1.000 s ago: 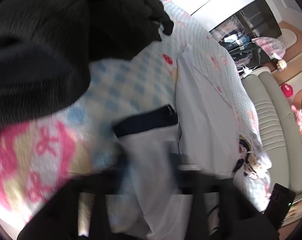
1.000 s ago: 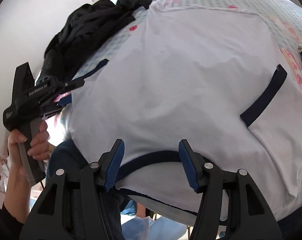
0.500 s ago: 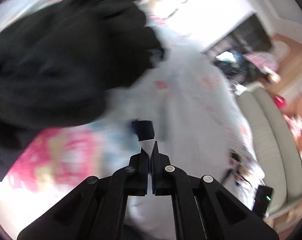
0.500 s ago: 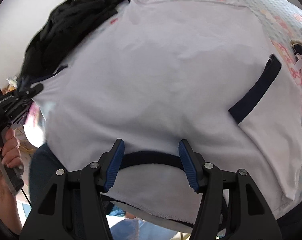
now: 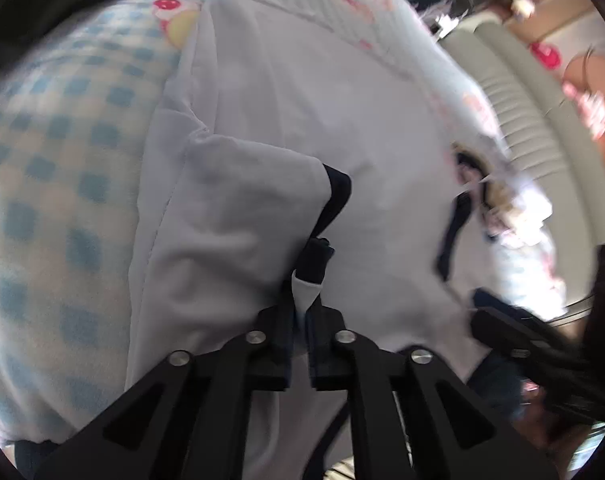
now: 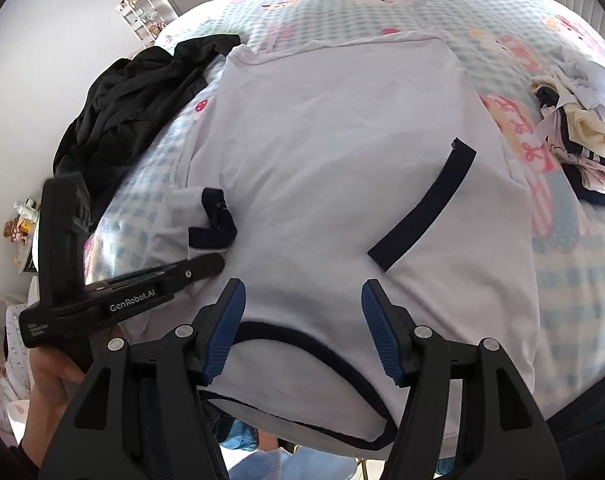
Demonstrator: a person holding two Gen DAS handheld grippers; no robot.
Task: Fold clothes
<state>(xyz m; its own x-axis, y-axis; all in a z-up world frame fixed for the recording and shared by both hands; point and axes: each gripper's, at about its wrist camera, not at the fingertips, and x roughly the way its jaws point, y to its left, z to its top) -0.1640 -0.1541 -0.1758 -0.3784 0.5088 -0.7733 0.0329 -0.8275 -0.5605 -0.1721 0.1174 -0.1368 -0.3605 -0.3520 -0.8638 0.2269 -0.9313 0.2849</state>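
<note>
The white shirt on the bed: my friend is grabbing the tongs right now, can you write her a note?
Left tongs: shut on the sleeve, folded in over the shirt.
Right tongs: open, above the collar, holding nothing.
Shirt lies flat on the bed; black clothes heaped to its left.
Done: left sleeve brought in.
Left: let go, fold the right sleeve, then the body.

The left gripper point(image 5: 301, 320) has its fingers point(image 5: 280, 320) pinched almost together on the sleeve point(image 5: 238, 216), reaching in from the left, level and low. A bare hand point(image 6: 50, 376) grips its handle. The right gripper point(image 6: 303, 328) points forward, its blue-padded fingers point(image 6: 226, 332) spread wide apart, holding nothing.
</note>
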